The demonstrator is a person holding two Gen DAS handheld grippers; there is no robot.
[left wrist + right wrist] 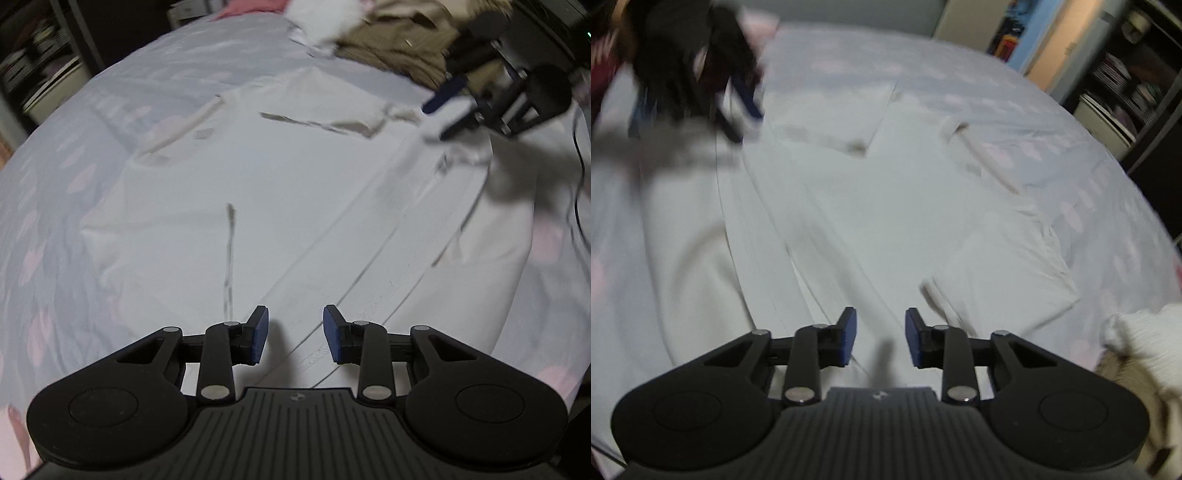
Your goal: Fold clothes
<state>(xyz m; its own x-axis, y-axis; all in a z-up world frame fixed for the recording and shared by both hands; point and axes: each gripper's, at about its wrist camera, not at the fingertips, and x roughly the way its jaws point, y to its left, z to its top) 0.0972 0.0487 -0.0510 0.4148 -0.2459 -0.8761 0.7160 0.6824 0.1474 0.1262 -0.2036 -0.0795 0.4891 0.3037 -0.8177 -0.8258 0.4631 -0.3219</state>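
A white garment (266, 192) lay spread flat on the bed, its pale fabric covering most of the middle of the mattress. Long creases and seam lines ran lengthwise through it, from near the left gripper (295, 338) diagonally up toward the far right, so its long axis followed that slant. A folded-over flap with a tan edge (325, 123) sat at the far end; motion blur kept its exact shape unclear.

The left gripper hovered low over the near edge of the garment, its blue-padded fingers (260, 334) parted with nothing between them. In the right wrist view the right gripper (880, 341) was likewise held just above the white cloth, fingers apart and empty. From the left camera, the right gripper (448, 107) appeared blurred at the far right end of the garment, pointing down and to the left.

The bedsheet (55, 206) was light grey-lilac with pink patches. A heap of tan clothing (402, 48) and a white fluffy item (325, 18) lay beyond the garment's far end, clear of it. Dark shelving (1134, 92) stood beside the bed.
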